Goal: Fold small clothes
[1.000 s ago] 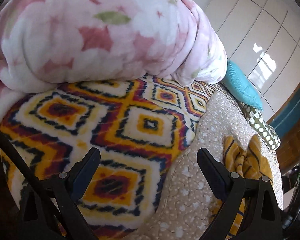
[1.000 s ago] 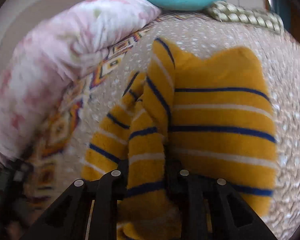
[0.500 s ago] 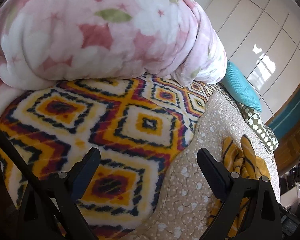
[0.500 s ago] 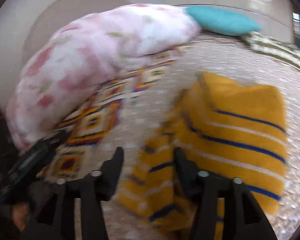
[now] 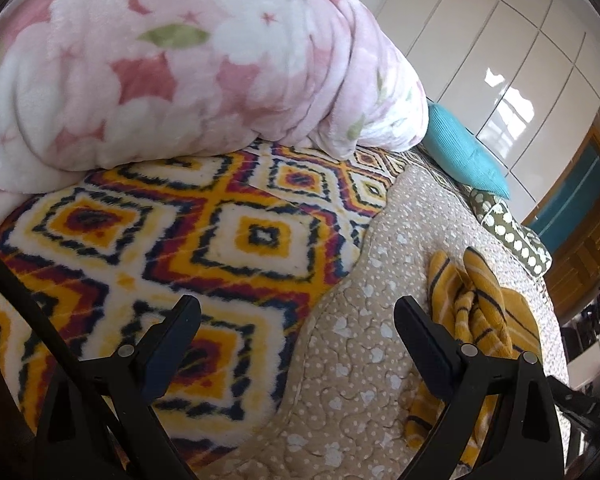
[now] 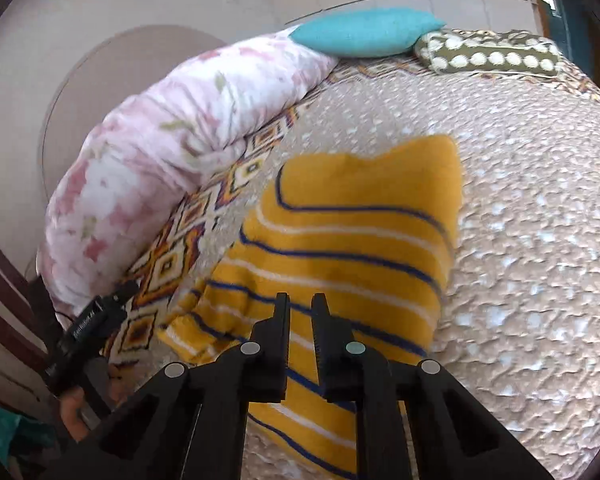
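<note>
The work surface is a bed covered by a beige quilted bedspread (image 6: 540,240) dotted with small white shapes. On it lies the yellow striped garment (image 6: 360,232), mustard with navy and white stripes; in the right wrist view it fills the centre, spread fairly flat with a bunched edge toward 8 o'clock. In the left wrist view the same garment (image 5: 476,308) sits at about 4 o'clock, with rumpled folds standing up at its near side.

A fleece throw with a diamond pattern (image 5: 204,248) in orange, navy and white covers the bed toward 9 o'clock of the left view, and a rolled pink floral blanket (image 5: 180,64) rests on top of it at 11 o'clock. At the far end of the bed lie a teal cushion (image 6: 364,32) and, just beside it, an olive cushion with white dots (image 6: 488,54). Glossy white wardrobe panels (image 5: 500,60) stand behind at 1 o'clock, with wooden trim to their right.

The left gripper (image 5: 296,320) hovers above the seam between throw and bedspread, its fingers spread wide and holding nothing. The right gripper (image 6: 300,312) is over the near part of the garment, fingers drawn almost together with a narrow gap and no cloth visibly caught between them.
</note>
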Available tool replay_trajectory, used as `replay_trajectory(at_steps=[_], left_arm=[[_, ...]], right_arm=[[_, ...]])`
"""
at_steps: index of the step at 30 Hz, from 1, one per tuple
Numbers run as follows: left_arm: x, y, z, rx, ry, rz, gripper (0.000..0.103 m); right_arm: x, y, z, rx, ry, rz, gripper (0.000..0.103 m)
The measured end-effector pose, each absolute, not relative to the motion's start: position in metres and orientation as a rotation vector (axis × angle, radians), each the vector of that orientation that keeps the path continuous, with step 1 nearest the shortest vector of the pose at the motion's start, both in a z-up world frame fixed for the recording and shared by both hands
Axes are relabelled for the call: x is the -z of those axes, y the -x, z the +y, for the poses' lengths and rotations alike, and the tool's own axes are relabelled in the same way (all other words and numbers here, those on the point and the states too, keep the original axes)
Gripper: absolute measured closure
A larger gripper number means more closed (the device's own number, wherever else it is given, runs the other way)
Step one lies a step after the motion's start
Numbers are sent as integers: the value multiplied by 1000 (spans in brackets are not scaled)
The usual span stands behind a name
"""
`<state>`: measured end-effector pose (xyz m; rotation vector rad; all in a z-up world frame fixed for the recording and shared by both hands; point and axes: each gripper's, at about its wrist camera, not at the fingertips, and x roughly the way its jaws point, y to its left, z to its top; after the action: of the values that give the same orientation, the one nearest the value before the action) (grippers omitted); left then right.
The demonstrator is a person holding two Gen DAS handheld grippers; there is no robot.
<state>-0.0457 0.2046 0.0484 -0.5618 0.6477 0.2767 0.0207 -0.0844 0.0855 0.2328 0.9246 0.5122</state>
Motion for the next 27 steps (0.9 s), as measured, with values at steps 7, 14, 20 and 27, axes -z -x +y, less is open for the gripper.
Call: replay_trajectory(at_steps=[7,14,20,27], left_arm=[[-47,45,205,-239,583,641,7],[-48,38,193,-119,588,660,7],[-55,11,154,55,568,728,5],[-42,-43,109,122,445,870,5]], right_arm=[[-33,-44,9,-690,-154,1071,89],[-61,-28,-43,-701,-269,965,88],[-84,-10,-164,-535,-416,812,24],[-8,-51,-205,-478,-649,925,25]])
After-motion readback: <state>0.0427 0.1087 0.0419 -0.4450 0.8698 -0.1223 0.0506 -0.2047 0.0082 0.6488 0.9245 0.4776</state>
